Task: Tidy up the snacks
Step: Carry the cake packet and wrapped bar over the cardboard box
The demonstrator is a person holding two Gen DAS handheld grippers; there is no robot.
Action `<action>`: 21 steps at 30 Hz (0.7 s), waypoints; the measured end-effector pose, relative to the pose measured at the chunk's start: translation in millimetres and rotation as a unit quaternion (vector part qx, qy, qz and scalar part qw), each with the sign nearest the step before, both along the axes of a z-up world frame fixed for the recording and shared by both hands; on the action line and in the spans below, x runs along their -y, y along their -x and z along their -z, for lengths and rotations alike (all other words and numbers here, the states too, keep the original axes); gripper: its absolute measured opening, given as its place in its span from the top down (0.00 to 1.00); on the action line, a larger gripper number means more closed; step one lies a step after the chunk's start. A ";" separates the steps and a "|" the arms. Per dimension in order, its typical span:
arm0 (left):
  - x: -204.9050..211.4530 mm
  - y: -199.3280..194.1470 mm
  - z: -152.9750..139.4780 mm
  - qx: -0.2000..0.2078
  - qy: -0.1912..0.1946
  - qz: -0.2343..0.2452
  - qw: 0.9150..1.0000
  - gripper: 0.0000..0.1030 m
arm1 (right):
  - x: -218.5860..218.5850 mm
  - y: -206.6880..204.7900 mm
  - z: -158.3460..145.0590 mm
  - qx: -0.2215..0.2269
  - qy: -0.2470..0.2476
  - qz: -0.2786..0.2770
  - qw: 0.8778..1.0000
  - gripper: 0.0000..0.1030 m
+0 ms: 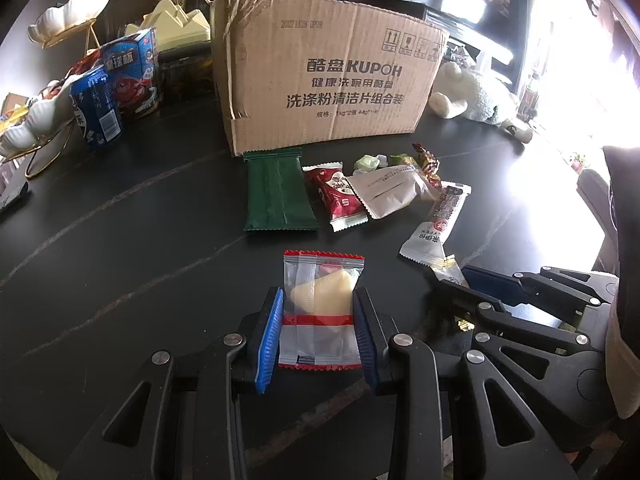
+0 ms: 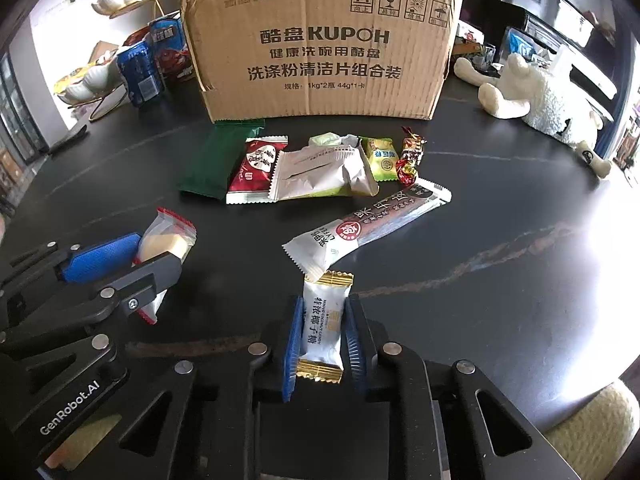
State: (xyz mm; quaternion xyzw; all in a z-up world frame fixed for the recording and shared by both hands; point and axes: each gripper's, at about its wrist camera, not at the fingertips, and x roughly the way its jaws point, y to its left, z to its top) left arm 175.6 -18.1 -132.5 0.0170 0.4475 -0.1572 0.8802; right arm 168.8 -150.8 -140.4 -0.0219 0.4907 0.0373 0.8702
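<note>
Crinkly clear packet (image 1: 320, 308), ribbed blue pads (image 1: 269, 340), glossy white candy (image 2: 323, 322)

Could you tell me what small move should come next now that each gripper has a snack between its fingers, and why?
Probably lift both snacks toward the cardboard box: the left gripper pinches the clear packet, the right gripper the white candy.

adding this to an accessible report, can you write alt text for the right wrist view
The right tongs grip a small white candy packet with gold ends above a dark table. At left, the left tongs hold a clear red-edged snack pack. Beyond lie a row of loose snacks and a cardboard box.
</note>
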 end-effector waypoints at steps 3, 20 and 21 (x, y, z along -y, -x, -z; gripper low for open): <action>0.9 1.8 -0.9 0.002 -0.001 -0.002 1.000 0.67 | 0.6 2.2 -1.7 0.004 0.004 0.000 1.000 0.81; 3.5 12.3 -35.9 0.045 -0.004 -0.009 0.999 0.67 | 5.7 15.7 -41.0 0.066 -0.008 0.000 0.998 0.81; 3.2 12.3 -39.5 0.050 -0.004 -0.010 0.999 0.67 | 5.9 15.6 -43.8 0.070 -0.008 0.000 0.998 0.81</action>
